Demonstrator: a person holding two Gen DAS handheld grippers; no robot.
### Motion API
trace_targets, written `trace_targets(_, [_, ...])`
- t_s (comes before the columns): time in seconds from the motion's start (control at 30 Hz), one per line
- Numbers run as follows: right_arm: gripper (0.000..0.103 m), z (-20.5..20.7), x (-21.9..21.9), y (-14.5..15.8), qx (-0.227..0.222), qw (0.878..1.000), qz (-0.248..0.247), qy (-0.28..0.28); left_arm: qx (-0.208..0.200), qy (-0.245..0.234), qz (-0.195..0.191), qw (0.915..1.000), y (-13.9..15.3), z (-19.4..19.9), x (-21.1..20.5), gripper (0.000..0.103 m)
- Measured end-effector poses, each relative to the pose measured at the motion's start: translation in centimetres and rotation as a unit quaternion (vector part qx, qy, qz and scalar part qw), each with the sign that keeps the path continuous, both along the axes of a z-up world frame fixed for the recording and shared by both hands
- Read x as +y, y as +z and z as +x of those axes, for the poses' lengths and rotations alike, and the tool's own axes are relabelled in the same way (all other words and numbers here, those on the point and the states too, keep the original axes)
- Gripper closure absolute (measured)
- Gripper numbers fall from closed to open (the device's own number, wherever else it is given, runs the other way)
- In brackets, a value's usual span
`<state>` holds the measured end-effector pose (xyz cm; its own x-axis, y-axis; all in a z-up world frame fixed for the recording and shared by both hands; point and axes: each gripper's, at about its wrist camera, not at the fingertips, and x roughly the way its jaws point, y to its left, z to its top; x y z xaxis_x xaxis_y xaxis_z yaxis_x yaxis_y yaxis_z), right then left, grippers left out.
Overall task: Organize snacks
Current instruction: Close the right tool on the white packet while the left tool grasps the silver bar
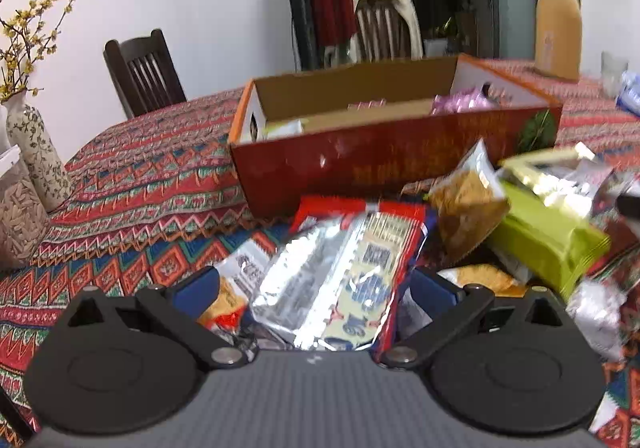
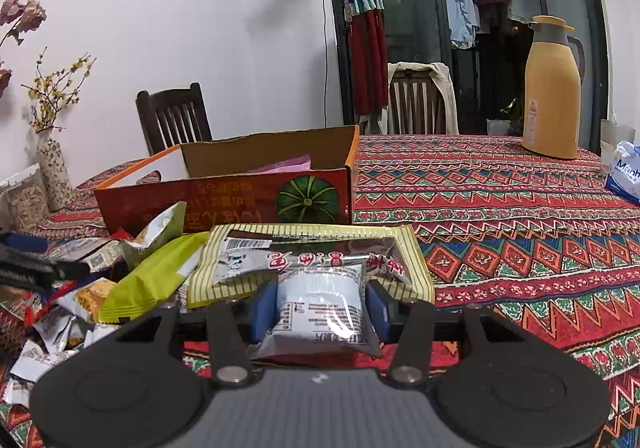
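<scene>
In the left wrist view, the left gripper [image 1: 314, 284] stands wide around a crinkly red-edged foil snack packet [image 1: 344, 272], pads not pressing; the open red cardboard box [image 1: 384, 160] waits at 12 o'clock. In the right wrist view, the right gripper [image 2: 320, 308] pinches a small silver-white foil pouch [image 2: 322, 308] by its sides; light, soft, probably slippery, so mid-body grip is best.

My left view is smeared with motion, so the green packet [image 1: 548, 236] and the print on the silver wrapper [image 1: 340, 280] between my left jaws cannot be read. The box [image 2: 224, 204] hides most of its contents behind its near wall. The blue-and-white pack [image 2: 626, 176] at the far right is cut off by the picture's edge.
</scene>
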<state>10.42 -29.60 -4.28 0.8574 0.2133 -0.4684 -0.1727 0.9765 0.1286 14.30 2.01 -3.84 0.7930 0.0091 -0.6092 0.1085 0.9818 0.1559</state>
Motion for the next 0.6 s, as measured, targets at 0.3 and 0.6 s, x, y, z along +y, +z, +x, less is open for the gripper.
trace_targets(0.3, [0.055,0.0,0.0,0.0,0.0,1.0,0.001,0.0,0.023,0.016,-0.022,0.9994,-0.7,0.5,0.9,0.022])
trace_targets(0.6, [0.055,-0.1,-0.1,0.1,-0.003,1.0,0.001,0.0,-0.011,0.023,-0.012,0.9996,0.0,-1.7,0.3,0.042])
